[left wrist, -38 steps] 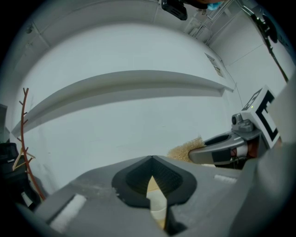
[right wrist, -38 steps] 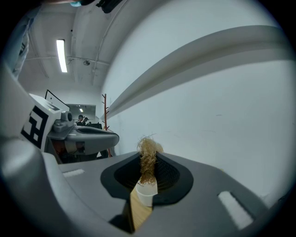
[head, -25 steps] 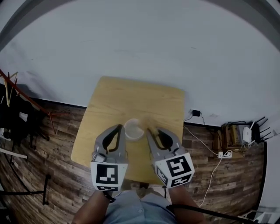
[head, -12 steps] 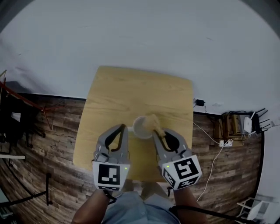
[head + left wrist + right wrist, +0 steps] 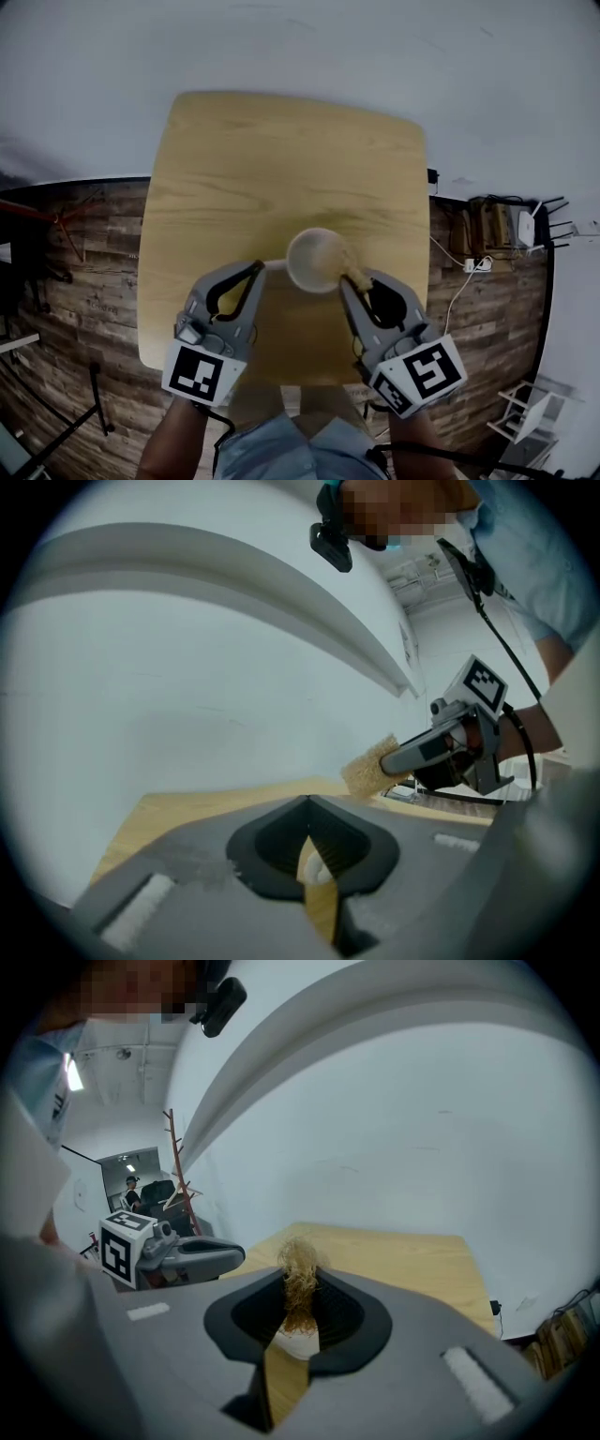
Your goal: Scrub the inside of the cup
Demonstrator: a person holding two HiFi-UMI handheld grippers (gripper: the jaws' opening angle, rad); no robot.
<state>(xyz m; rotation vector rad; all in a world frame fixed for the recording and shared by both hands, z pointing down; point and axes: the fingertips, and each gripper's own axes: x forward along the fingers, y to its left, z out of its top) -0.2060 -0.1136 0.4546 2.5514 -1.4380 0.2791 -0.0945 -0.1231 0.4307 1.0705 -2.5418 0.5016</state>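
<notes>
My left gripper (image 5: pixel 256 272) is clamped shut on the handle (image 5: pixel 273 265) of the white cup (image 5: pixel 314 260). That puts the cup over the near-middle of the wooden table (image 5: pixel 281 159), right between my 2 grippers. My right gripper (image 5: pixel 351 283) is pinched on a tan sponge (image 5: pixel 355 275), and the sponge is touching the cup's rim on the right side.

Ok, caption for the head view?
Left claw grips the cup handle; right claw holds a sponge at its rim.
</notes>
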